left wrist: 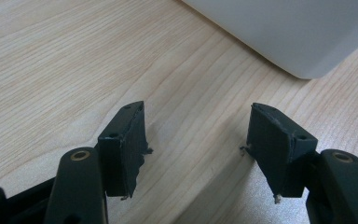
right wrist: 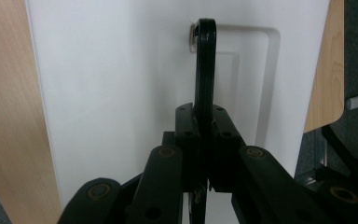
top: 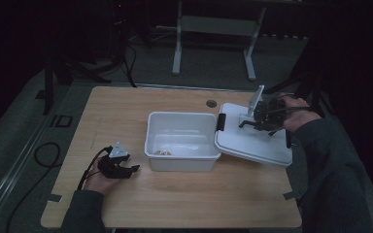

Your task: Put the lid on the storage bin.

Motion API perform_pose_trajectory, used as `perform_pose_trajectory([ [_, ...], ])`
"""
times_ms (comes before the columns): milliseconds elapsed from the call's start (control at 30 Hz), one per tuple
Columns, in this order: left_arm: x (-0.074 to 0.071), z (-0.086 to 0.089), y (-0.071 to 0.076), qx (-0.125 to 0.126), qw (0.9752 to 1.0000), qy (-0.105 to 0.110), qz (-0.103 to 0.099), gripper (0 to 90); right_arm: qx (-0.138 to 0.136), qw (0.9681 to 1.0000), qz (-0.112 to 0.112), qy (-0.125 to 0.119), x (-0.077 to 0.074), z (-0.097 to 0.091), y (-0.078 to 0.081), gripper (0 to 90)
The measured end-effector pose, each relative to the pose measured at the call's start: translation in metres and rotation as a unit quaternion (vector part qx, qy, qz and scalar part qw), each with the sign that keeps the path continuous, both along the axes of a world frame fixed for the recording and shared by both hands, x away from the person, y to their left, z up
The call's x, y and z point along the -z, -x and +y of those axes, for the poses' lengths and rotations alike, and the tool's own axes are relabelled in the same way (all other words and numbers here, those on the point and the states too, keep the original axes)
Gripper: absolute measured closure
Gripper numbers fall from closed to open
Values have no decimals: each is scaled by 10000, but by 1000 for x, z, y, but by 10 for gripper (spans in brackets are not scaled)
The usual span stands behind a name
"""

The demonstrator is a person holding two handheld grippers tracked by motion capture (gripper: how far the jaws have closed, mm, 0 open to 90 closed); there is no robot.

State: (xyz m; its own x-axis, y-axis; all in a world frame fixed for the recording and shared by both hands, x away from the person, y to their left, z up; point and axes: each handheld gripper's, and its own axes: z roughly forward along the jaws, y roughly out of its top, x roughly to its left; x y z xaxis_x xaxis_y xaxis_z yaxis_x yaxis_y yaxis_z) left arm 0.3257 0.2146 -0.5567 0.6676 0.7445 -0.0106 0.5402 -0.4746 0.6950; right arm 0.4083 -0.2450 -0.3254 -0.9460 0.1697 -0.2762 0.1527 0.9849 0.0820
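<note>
White box [top: 182,141] in the middle of the wooden table [top: 175,204], white lid [top: 252,141] leaning on the box's right side, right gripper [right wrist: 204,140] pinching the lid's black handle [right wrist: 205,65] tight, left gripper [left wrist: 196,140] near the box's left, fingers wide, holding nothing

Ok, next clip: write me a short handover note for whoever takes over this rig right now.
Right gripper: shut on the lid's black handle.
Left gripper: open, holding nothing, low over the wooden table left of the box.
White box: open mid-table, something small and yellowish on its floor.
White lid: off, one edge on the box's right rim, the rest over the table.
Done: lid removed.
Left: probably set the lid down and release.
</note>
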Motion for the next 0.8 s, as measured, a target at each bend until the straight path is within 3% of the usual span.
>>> perform_pose_trajectory([
  [800,0,0,0,8,10000,7,-4,377,-276,9996,8,-25,-1,29,-2,845],
])
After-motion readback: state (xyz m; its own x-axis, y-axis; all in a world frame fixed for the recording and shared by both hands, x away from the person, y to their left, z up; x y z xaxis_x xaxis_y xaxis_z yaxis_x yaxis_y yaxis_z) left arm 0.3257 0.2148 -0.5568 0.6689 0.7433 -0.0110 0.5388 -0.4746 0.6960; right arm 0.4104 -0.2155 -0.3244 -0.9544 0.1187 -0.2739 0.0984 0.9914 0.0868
